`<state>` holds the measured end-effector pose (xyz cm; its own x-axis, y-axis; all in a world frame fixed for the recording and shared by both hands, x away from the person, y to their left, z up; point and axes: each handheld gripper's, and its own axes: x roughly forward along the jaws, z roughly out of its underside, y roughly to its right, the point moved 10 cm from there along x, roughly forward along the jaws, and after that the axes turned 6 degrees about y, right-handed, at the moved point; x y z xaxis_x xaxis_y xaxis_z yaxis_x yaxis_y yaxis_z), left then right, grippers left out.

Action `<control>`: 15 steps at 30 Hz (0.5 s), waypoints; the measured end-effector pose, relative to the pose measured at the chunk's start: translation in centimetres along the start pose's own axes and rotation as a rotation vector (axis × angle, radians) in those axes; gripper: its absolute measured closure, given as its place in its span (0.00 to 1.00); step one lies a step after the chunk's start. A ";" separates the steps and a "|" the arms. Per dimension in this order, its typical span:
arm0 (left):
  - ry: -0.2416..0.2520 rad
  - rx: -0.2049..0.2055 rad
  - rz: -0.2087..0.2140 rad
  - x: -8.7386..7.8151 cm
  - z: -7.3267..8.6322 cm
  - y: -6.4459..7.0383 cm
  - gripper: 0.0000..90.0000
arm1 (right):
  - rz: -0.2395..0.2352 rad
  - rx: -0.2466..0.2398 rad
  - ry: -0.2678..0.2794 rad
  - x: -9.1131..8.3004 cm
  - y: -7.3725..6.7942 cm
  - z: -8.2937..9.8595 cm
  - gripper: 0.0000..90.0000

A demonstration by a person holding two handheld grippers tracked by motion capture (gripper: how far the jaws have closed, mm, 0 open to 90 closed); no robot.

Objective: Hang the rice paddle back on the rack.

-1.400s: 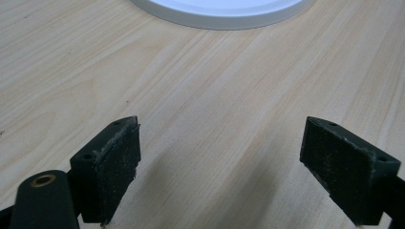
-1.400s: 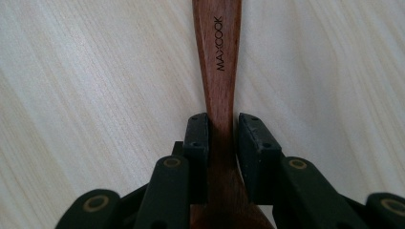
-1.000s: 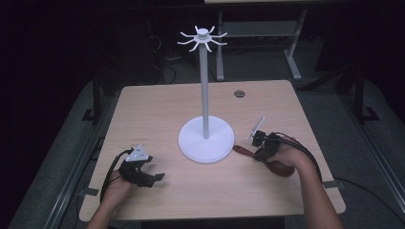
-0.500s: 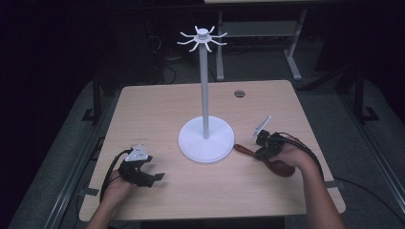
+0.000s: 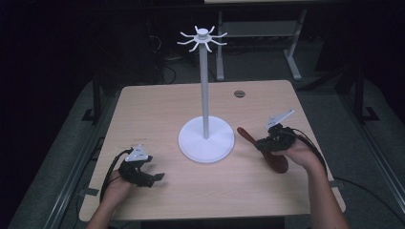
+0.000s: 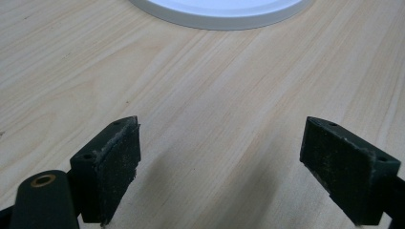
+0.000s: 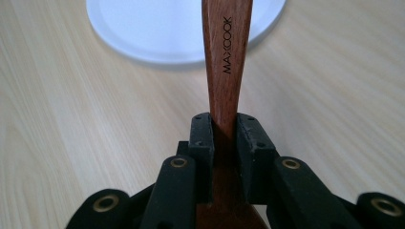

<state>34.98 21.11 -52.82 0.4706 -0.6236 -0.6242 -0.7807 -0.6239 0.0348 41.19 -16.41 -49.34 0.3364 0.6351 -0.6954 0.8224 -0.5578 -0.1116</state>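
A white stand point(image 5: 205, 86) with a ring of hooks at its top rises from a round base point(image 5: 206, 140) at the table's middle. My right gripper point(image 5: 261, 143) is shut on a dark wooden spoon point(image 5: 277, 160), right of the base. The handle points toward the base and the bowl lies by the hand. In the right gripper view the jaws clamp the handle point(image 7: 227, 57), marked MAXCOOK, with the base point(image 7: 157, 33) just beyond. My left gripper point(image 5: 155, 179) rests near the front left edge. It is open point(image 6: 219, 167) over bare wood, the base rim point(image 6: 219, 9) ahead.
A small dark round disc point(image 5: 239, 94) sits in the tabletop near the far edge. The light wooden table point(image 5: 157, 109) has bare room left of and behind the stand. Dark floor and desk legs point(image 5: 291, 52) lie beyond the table.
My right gripper has shifted slightly to the right and tilted, raising the spoon's handle end. The left gripper has stayed where it was.
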 end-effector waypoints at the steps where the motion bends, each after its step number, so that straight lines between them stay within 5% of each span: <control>1: -0.001 -0.001 0.000 0.0 0.0 0.0 0.15 | -0.007 0.022 0.039 -0.3 0.2 -0.2 0.86; 15: -0.001 -0.001 0.000 0.0 0.0 0.0 0.15 | -0.021 0.083 0.270 -2.4 1.3 -1.7 0.86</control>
<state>34.99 21.11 -52.83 0.4702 -0.6231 -0.6251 -0.7803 -0.6244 0.0355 42.19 -17.74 -46.64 0.4391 0.7600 -0.4791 0.7939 -0.5779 -0.1891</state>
